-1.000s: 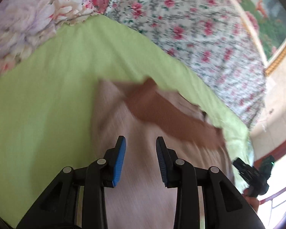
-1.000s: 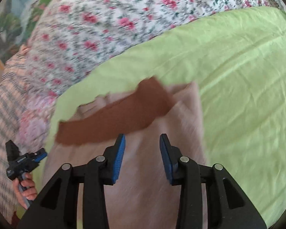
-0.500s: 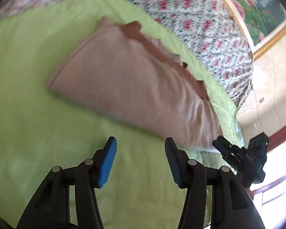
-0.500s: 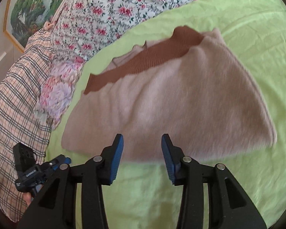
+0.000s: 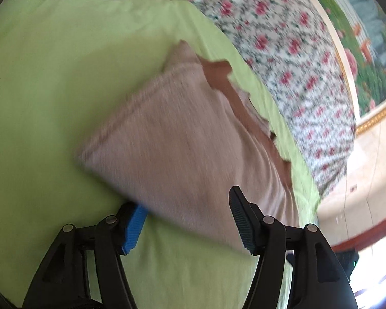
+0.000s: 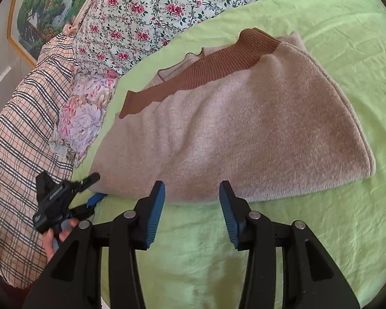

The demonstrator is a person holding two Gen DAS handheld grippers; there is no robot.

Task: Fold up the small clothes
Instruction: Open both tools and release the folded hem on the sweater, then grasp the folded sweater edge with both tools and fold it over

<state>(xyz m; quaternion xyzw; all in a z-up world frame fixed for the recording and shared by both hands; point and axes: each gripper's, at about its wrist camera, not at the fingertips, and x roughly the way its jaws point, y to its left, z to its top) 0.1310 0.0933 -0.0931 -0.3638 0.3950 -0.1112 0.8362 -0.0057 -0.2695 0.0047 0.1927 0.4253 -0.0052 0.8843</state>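
The folded pink sweater lies on the bed's green sheet. Left claw opening astride its edge, ungripped; right claw opening, empty.

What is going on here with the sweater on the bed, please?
A person with a gripper in each hand is folding a pink sweater with a brown ribbed band on a green sheet. The left gripper, jaws opening, straddles the near edge; the right gripper, also opening, hovers just short, holding nothing.
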